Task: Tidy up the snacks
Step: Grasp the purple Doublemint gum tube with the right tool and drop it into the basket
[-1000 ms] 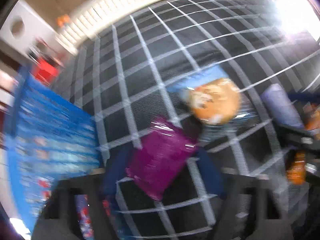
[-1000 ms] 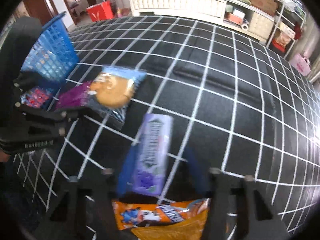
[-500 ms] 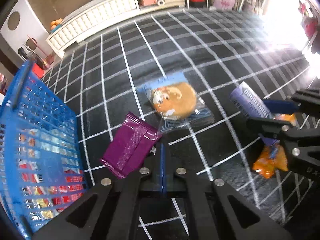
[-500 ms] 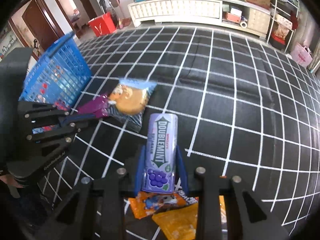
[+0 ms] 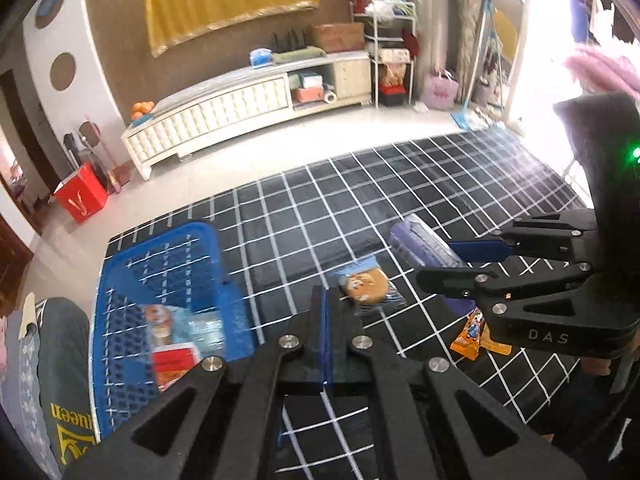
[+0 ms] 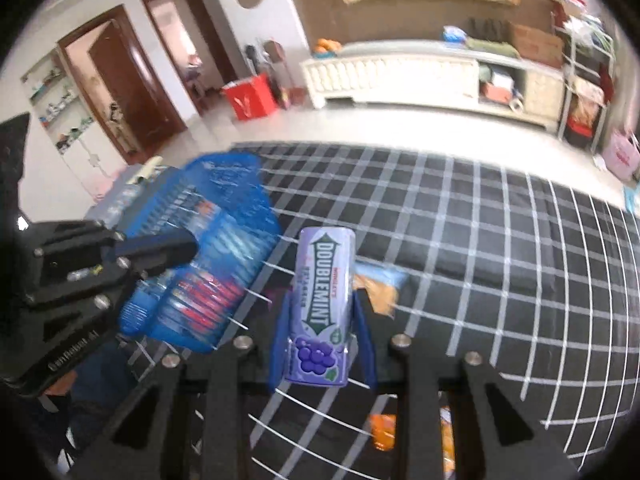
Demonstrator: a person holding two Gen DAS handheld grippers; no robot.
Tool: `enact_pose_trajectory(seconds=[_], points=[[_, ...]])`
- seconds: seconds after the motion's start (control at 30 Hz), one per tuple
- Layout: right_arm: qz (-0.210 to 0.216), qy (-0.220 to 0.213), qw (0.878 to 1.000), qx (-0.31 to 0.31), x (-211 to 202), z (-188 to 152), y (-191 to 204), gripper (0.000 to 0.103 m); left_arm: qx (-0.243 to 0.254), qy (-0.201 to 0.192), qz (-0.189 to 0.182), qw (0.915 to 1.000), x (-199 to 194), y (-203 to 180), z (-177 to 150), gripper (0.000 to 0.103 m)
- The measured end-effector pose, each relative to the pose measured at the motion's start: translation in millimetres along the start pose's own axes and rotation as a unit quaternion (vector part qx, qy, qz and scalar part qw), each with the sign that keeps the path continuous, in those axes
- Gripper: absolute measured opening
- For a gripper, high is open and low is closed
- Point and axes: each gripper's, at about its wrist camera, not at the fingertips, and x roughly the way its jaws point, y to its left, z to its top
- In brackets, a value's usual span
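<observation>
Left gripper (image 5: 325, 312) was closed with nothing visible between its blue pads; right gripper (image 6: 322, 336) clamped the purple Doublemint pack (image 6: 322, 304), raised above the mat; blue basket (image 5: 120, 280) sat far left with packets inside; cookie packet (image 5: 366, 286) lay on the black grid mat (image 5: 304, 224) mid-frame; orange snack bags (image 5: 472, 332) lay right, partly hidden by the right gripper; white cabinet (image 5: 224, 110) stood along the back wall.
</observation>
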Motion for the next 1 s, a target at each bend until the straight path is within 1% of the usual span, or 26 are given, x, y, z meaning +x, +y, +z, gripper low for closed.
enact_pose_trajectory(seconds=[0.1, 0.23, 0.37, 0.5, 0.63, 0.7, 0.77, 0.83, 0.87, 0.9, 0.93, 0.97, 1.0], points=[[0.024, -0.008, 1.0, -0.017, 2.0, 16.3, 34.6, 0.036, -0.023, -0.004, 0.013, 0.9997, -7.5, 27.3, -4.8, 0.0], [0.042, -0.003, 0.998, -0.035, 15.9, 29.9, 68.6, 0.036, -0.065, 0.005, 0.035, 0.9973, -15.9, 68.4, -22.0, 0.0], [0.058, 0.021, 0.997, -0.052, 46.7, 39.4, 104.0, 0.036, -0.095, 0.015, 0.05, 0.9941, -17.6, 104.7, -42.7, 0.0], [0.048, 0.042, 0.995, -0.075, 73.0, 41.6, 131.3, 0.036, -0.118, 0.025, 0.055, 0.9912, -16.6, 134.5, -58.6, 0.0], [0.038, 0.064, 0.993, -0.089, 94.8, 39.5, 152.4, 0.036, -0.135, 0.031, 0.055, 0.9888, -12.7, 155.1, -69.5, 0.001], [0.029, 0.072, 0.993, -0.094, 103.5, 39.1, 157.5, 0.036, -0.141, 0.034, 0.059, 0.9876, -11.4, 161.6, -73.0, 0.007], [0.023, 0.078, 0.992, -0.099, 107.5, 37.0, 158.2, 0.036, -0.146, 0.037, 0.06, 0.9868, -9.1, 166.6, -77.8, 0.021], [0.015, 0.08, 0.992, -0.101, 110.3, 35.4, 159.8, 0.037, -0.145, 0.038, 0.061, 0.9868, -7.7, 169.6, -81.6, 0.025], [0.011, 0.078, 0.992, -0.101, 112.1, 36.4, 161.5, 0.038, -0.144, 0.038, 0.063, 0.9868, -7.8, 169.7, -83.7, 0.029], [0.008, 0.073, 0.992, -0.101, 110.7, 35.9, 161.9, 0.04, -0.143, 0.038, 0.065, 0.9868, -9.0, 169.1, -85.0, 0.033], [0.006, 0.069, 0.992, -0.102, 109.6, 36.6, 164.2, 0.047, -0.141, 0.037, 0.069, 0.9869, -10.6, 167.8, -86.0, 0.041], [0.0, 0.064, 0.993, -0.102, 107.1, 36.8, 163.7, 0.053, -0.138, 0.036, 0.074, 0.9869, -11.9, 166.3, -87.0, 0.043], [-0.003, 0.055, 0.993, -0.101, 101.8, 37.0, 161.6, 0.057, -0.135, 0.036, 0.077, 0.9872, -13.1, 164.9, -87.5, 0.043]])
